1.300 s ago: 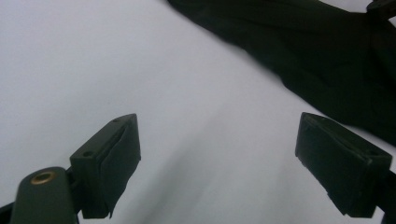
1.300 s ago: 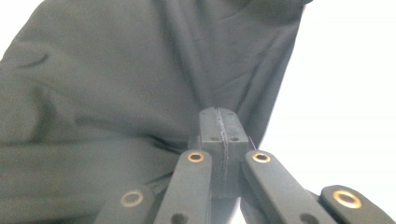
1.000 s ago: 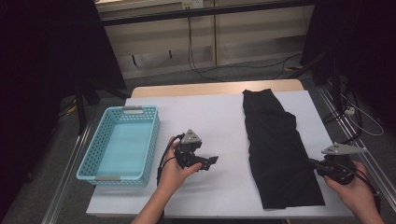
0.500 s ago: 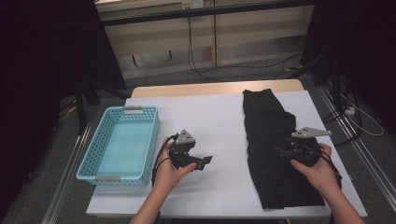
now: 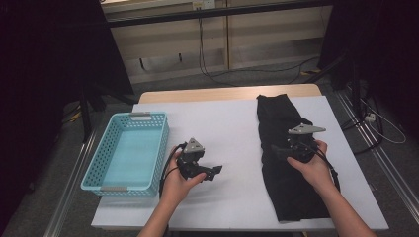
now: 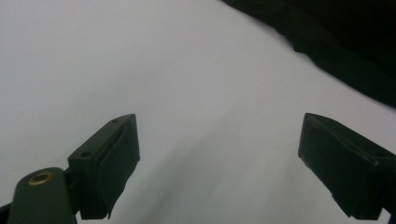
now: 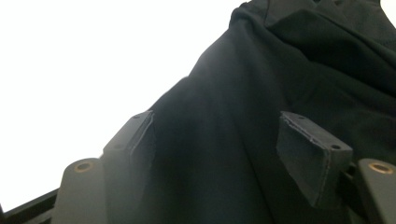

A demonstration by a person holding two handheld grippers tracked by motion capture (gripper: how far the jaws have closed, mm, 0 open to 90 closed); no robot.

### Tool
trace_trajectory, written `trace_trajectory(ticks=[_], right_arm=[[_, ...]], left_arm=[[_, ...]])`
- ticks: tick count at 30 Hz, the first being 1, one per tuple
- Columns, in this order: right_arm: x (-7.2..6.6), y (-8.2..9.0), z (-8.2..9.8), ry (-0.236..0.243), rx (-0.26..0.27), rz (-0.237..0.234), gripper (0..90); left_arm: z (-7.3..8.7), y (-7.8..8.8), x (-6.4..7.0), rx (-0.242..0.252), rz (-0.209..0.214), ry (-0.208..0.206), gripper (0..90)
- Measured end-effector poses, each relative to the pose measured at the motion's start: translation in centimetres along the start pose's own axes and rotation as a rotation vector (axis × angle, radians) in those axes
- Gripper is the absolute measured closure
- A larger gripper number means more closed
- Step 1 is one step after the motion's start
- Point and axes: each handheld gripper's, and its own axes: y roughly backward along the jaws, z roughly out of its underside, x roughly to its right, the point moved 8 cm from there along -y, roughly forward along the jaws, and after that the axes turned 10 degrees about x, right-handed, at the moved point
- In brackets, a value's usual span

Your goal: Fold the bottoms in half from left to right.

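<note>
A long black garment (image 5: 289,163) is laid lengthwise along the right side of the white table (image 5: 232,123), its far end near the table's back edge and its near end close to the front edge. In the right gripper view the dark cloth (image 7: 261,116) is seen spread under and beyond the jaws, with folds toward its far end. The right gripper (image 5: 276,150) is held over the middle of the garment, pointed toward the cloth's left edge. Its jaws have just been opening and are now set well apart, with nothing pinched between the pads; whether they touch the fabric cannot be told. The left gripper (image 5: 215,171) is held above the bare table, between the garment and a light blue basket (image 5: 101,170). Its jaws are spread wide, and bare white surface is seen between them. The basket is placed at the table's left edge, well apart from the garment.
</note>
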Motion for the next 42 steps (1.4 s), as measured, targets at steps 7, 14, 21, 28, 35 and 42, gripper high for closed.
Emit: trace_trajectory(ticks=[7,14,21,28,35,42], right_arm=[[0.3,-2.2,-0.6,-0.029,0.002,0.032,27.5],[0.8,-4.6,-0.5,-0.067,-0.02,0.067,26.3],[0.7,-6.8,-1.4,-0.08,-0.034,0.085,25.8],[-0.7,-8.5,-1.7,-0.033,-0.065,0.075,27.8],[-0.4,-9.0,-1.0,-0.017,-0.081,0.121,35.4],[0.9,-8.5,-1.0,-0.026,-0.069,0.135,65.2]], left_arm=[[0.2,0.0,-0.4,0.002,-0.004,0.018,12.9],[0.4,0.3,-0.9,-0.003,-0.012,0.024,12.8],[0.4,0.5,-1.0,0.005,-0.014,0.036,12.8],[0.6,0.5,-1.2,0.0,-0.019,0.04,12.8],[0.7,0.7,-1.4,-0.004,-0.022,0.037,12.8],[0.6,0.7,-1.0,0.003,-0.016,0.037,12.8]])
